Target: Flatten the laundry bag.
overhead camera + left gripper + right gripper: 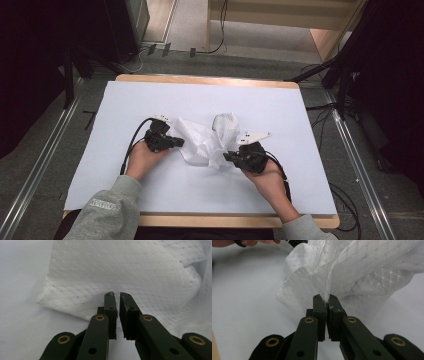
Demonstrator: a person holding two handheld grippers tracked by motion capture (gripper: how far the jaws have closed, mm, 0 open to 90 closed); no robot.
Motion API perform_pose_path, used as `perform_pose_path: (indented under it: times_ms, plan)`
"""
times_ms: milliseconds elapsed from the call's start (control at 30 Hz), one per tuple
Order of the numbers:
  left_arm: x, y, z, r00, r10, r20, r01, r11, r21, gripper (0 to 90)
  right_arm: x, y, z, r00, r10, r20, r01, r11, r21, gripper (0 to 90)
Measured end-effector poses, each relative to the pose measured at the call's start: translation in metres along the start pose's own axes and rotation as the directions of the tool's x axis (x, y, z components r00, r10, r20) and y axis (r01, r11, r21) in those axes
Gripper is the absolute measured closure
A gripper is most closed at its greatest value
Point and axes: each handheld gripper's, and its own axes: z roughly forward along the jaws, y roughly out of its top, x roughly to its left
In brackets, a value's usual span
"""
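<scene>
A crumpled white mesh cloth (205, 137) lies in the middle of the white sheet (150, 100) that covers the table. My right gripper (226, 157) is at the cloth's near right corner. In the right gripper view it (325, 297) is shut on a raised fold of the cloth (352, 267). My left gripper (179, 142) points at the cloth's left edge. In the left gripper view its jaws (117, 293) stand a narrow gap apart with nothing between them, just over a flat corner of the cloth (125, 270).
The wooden table edge (210, 80) frames the sheet. Bare sheet lies left, right and in front of the cloth. Black stands and cables (340, 85) are on the floor around the table. The person's other hand (249, 242) shows at the top of the right gripper view.
</scene>
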Motion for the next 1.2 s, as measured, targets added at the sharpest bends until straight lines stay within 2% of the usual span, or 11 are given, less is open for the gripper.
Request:
perform_pose_path:
  times_ms: [333, 600, 733, 800, 933, 1067, 1200]
  plan:
    - [0.004, 0.001, -0.001, 0.9999, -0.010, 0.010, 0.010, 0.9999, 0.006, 84.8, 0.008, -0.022, -0.012, 0.9983, 0.055, -0.019, -0.054, 0.997, 0.048, 85.7]
    - [0.004, 0.002, -0.001, 0.9998, -0.015, 0.013, 0.015, 0.9998, 0.010, 82.7, 0.012, -0.027, -0.030, 0.9976, 0.067, -0.019, -0.066, 0.998, 0.021, 80.9]
    - [0.005, 0.002, -0.004, 0.9996, -0.027, 0.009, 0.027, 0.9996, 0.012, 81.3, 0.014, -0.026, -0.045, 0.9973, 0.068, -0.029, -0.068, 0.998, -0.018, 78.5]
    - [0.004, 0.002, -0.007, 0.9993, -0.038, 0.004, 0.038, 0.9991, 0.017, 80.4, 0.014, -0.024, -0.055, 0.9979, 0.062, -0.016, -0.063, 0.997, -0.038, 77.6]
    - [-0.001, 0.003, -0.016, 0.9995, -0.031, 0.010, 0.031, 0.9992, 0.025, 79.0, 0.003, -0.021, -0.068, 0.9968, 0.078, 0.013, -0.077, 0.995, -0.065, 75.3]
    - [-0.016, 0.004, -0.031, 0.9993, -0.007, 0.037, 0.008, 0.9999, -0.008, 76.7, -0.013, -0.014, -0.076, 0.9943, 0.096, 0.046, -0.092, 0.992, -0.081, 73.3]
    - [-0.031, 0.010, -0.044, 0.9984, 0.014, 0.054, -0.012, 0.9992, -0.038, 71.3, -0.030, -0.008, -0.076, 0.9914, 0.108, 0.074, -0.102, 0.992, -0.078, 71.0]
